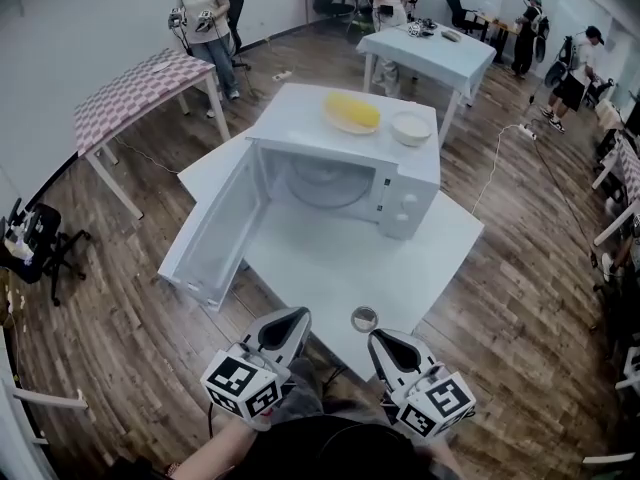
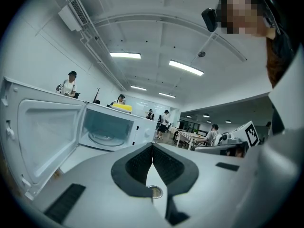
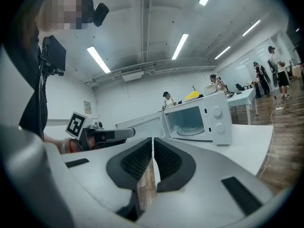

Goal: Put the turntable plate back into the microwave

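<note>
**Head view:** A white microwave [image 1: 405,183] is sitting on a white counter [image 1: 400,268], its door [image 1: 215,230] hanging wide open to the left. The glass turntable plate [image 1: 325,181] is lying inside the cavity. A yellow item on a plate [image 1: 351,113] and a white bowl [image 1: 410,128] are resting on the microwave's top. Near the counter's front edge, a small round object [image 1: 364,319] is lying between the left gripper [image 1: 297,314] and the right gripper [image 1: 380,337], both held low and pointing toward the oven, well apart from it. Other people are standing around tables on the wooden floor [image 1: 520,268] beyond.

**Left gripper view:** The left gripper [image 2: 152,147] is pointing at the open microwave [image 2: 142,129], where the turntable plate [image 2: 107,137] is showing flat on the cavity floor behind the open door [image 2: 42,132]. Its dark fingers [image 2: 140,163] are meeting at the tips and gripping nothing. The small round object [image 2: 154,192] is showing through the slit below them. The right gripper's marker cube [image 2: 251,135] is showing at the right.

**Right gripper view:** The right gripper [image 3: 153,141] is facing the microwave [image 3: 219,118] from farther off. The turntable plate [image 3: 192,131] is showing inside the cavity. Its fingers [image 3: 137,160] are pressing together, empty, with only wood floor showing through the narrow gap lower down. The left gripper's marker cube [image 3: 76,124] is showing at the left.
</note>
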A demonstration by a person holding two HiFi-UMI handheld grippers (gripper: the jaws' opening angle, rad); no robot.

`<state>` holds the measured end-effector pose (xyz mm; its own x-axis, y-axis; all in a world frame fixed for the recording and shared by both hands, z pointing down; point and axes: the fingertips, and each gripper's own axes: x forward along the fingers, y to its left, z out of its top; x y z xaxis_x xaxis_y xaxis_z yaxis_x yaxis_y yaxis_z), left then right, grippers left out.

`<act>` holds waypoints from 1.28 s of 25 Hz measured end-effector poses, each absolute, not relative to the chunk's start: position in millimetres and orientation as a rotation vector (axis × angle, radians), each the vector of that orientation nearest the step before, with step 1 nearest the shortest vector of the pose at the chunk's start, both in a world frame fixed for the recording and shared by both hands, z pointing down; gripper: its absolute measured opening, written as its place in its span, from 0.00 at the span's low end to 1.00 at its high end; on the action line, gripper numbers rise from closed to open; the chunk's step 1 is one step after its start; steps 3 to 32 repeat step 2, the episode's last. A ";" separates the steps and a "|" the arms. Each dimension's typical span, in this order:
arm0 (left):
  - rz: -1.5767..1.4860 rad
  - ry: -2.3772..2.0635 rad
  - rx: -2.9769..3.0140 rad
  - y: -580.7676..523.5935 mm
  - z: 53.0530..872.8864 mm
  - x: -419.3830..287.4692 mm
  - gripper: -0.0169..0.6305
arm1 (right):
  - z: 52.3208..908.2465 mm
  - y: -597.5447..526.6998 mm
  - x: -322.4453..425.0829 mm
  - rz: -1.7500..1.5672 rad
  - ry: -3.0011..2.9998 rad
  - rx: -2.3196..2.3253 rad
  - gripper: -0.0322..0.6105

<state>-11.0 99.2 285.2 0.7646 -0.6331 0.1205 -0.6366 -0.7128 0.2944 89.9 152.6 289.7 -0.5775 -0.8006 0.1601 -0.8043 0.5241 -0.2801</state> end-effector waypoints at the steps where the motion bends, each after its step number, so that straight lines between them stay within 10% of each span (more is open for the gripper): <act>1: 0.019 -0.975 2.642 99.6 285.6 -8.9 0.05 | 291.3 153.7 91.1 0.522 -2.731 1.438 0.10; 32: 0.021 -0.970 2.641 99.9 286.0 -6.7 0.05 | 293.1 154.7 92.5 0.533 -2.729 1.439 0.10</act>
